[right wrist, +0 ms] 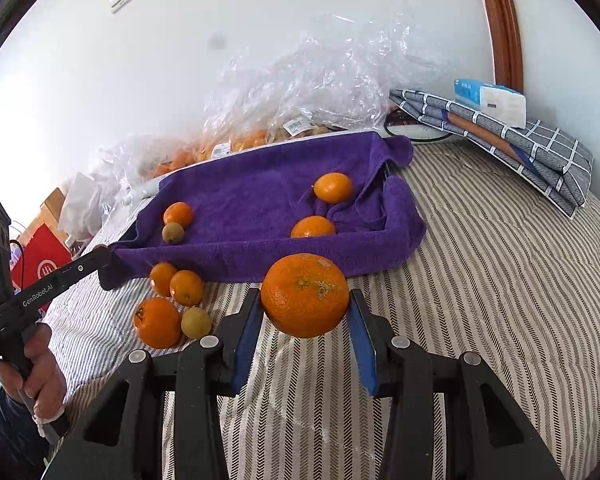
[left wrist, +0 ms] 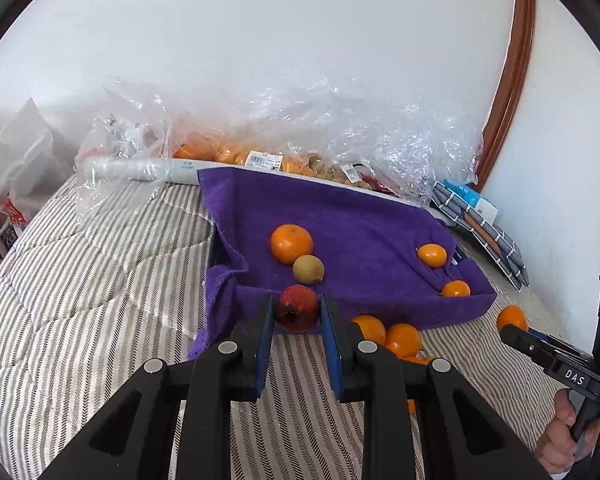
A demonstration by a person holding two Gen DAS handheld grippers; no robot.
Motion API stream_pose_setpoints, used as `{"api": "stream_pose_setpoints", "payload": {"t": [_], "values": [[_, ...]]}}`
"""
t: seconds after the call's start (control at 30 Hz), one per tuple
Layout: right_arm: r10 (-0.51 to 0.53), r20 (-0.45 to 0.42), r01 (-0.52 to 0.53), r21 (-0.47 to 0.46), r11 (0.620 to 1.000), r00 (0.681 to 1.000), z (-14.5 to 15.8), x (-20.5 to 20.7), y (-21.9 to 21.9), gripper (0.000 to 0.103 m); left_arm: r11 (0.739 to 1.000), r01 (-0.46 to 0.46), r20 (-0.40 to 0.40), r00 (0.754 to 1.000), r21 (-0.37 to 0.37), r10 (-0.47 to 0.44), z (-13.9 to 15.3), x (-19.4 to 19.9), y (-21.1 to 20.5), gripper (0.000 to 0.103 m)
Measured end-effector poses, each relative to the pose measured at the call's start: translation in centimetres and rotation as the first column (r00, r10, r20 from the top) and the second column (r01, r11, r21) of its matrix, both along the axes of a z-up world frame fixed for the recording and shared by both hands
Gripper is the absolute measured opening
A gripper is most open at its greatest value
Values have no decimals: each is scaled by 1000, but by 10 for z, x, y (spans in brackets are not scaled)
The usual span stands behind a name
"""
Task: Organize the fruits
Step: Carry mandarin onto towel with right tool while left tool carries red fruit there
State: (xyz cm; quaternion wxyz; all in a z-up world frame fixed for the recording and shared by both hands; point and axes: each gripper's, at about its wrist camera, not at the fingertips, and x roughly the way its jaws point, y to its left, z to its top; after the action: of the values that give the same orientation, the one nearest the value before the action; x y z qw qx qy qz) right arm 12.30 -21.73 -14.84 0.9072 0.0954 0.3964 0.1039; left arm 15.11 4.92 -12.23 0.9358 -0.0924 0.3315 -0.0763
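free: we see bare striped quilt (right wrist: pixel 480 280) right of the tray (right wrist: pixel 404 236) | tray middle open | blocked: loose fruit (right wrist: pixel 172 304) before its left front rim | plastic bags (left wrist: pixel 340 128) crowd behind

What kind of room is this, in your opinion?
Probably a bedroom: the fruit lies on a striped quilt like a bed cover, folded checked bedding sits near the wall, and a wooden door frame stands behind.

Striped bed quilt (right wrist: pixel 480 280) under purple-towelled tray (right wrist: pixel 260 256), 4 loose fruits (right wrist: pixel 172 304), folded cloth (right wrist: pixel 540 160).
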Motion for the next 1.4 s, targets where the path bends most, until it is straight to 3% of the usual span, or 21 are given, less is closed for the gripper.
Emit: {"api": "stream_pose_setpoints", "payload": {"t": [0.4, 0.6, 0.77, 0.93, 1.1, 1.4], "values": [[-1, 105, 3, -16, 1000, 994, 57, 22, -1, 43, 997, -77, 69, 995, -13, 78, 31, 16, 21, 22], [13, 147, -8, -33, 999, 989, 71, 44, 7, 43, 991, -118, 96, 988, -67, 124, 54, 37, 32, 22], [16, 146, -12, -28, 1000, 989, 62, 64, 13, 43, 989, -130, 99, 986, -69, 136, 51, 50, 28, 22], [17, 110, -13, -32, 999, 994, 37, 82, 15, 43, 993, -114, 47, 992, -17, 115, 24, 62, 17, 22], [9, 65, -7, -35, 999, 998, 17, 94, 13, 43, 994, -107, -1, 994, -31, 107, 8, 69, 16, 22], [14, 42, -10, -79, 997, 999, 7, 98, 16, 43, 994, -105, -27, 994, 6, 106, -2, 77, 8, 22]]}}
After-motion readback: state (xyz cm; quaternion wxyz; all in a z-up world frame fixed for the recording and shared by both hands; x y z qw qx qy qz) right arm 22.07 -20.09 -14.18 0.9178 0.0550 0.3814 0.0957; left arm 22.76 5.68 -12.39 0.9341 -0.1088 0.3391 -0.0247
